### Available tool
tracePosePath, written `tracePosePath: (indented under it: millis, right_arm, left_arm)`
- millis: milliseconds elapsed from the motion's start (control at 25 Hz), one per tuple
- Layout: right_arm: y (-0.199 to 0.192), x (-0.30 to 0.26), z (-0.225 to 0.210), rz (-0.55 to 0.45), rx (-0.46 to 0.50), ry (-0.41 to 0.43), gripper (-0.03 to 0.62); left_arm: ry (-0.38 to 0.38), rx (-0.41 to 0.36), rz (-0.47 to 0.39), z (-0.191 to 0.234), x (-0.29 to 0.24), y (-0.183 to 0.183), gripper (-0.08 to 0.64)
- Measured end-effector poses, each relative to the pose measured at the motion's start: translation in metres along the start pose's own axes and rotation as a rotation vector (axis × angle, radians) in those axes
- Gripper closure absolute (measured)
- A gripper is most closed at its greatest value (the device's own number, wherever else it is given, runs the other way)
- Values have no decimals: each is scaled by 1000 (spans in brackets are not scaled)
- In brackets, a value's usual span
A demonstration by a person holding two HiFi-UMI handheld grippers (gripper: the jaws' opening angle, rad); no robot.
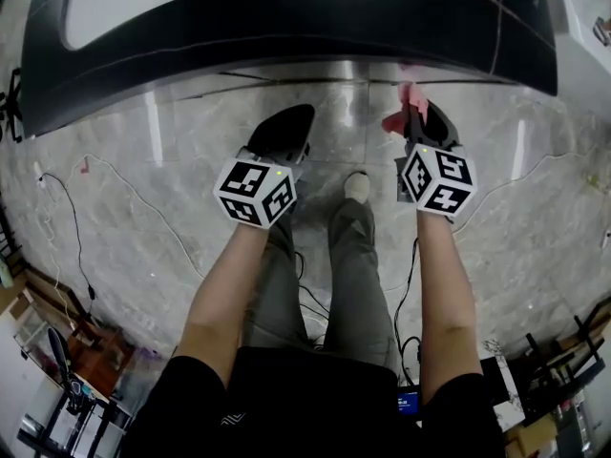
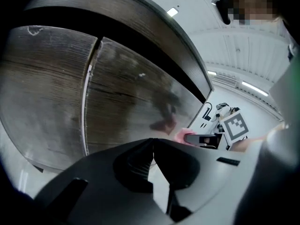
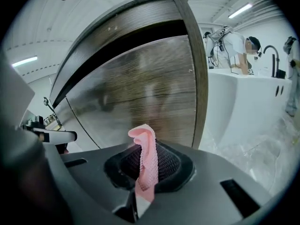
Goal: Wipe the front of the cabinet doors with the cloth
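The dark wood cabinet doors (image 2: 136, 102) stand close in front of both grippers, with a thin seam between two of them; the right-hand door (image 3: 140, 93) ends at a wooden edge. My right gripper (image 1: 416, 114) (image 3: 146, 172) is shut on a pink cloth (image 3: 147, 158) (image 1: 409, 103), which sticks up from between the jaws, a short way off the door. My left gripper (image 1: 286, 127) (image 2: 152, 149) is shut with nothing in it and points at the doors. From the left gripper view, the cloth (image 2: 180, 135) shows just off the door beside the right gripper.
The cabinet's dark top (image 1: 286, 27) overhangs the doors. A white counter with a black faucet (image 3: 248, 97) adjoins on the right, and a person (image 3: 234, 46) stands behind it. Cables (image 1: 95, 189) lie on the marble floor. Shelves and clutter (image 1: 57, 370) stand behind me.
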State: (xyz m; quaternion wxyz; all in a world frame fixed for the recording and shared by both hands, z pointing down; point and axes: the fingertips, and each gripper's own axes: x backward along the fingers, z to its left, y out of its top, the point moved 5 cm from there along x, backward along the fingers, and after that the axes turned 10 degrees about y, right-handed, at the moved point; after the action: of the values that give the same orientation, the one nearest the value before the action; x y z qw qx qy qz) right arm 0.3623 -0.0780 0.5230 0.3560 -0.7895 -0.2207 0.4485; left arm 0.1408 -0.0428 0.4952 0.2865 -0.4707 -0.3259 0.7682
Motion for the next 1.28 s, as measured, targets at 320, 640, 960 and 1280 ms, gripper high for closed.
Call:
tracePosePath:
  millis: [320,640,960,1280]
  right_arm:
    - [8,-7,51,-1,42,39,545]
    - [20,-12,123,13,82,115,545]
    - [44,3,195,4,77,178,545]
    - [78,44,242,-44,36,205,545]
  left_arm:
    - [51,14,-30,35,46,7,551]
    - [103,34,-59,64,100,22,551]
    - [125,16,-35,78,166,33,551]
    - [139,57,-74,70,227,64,551]
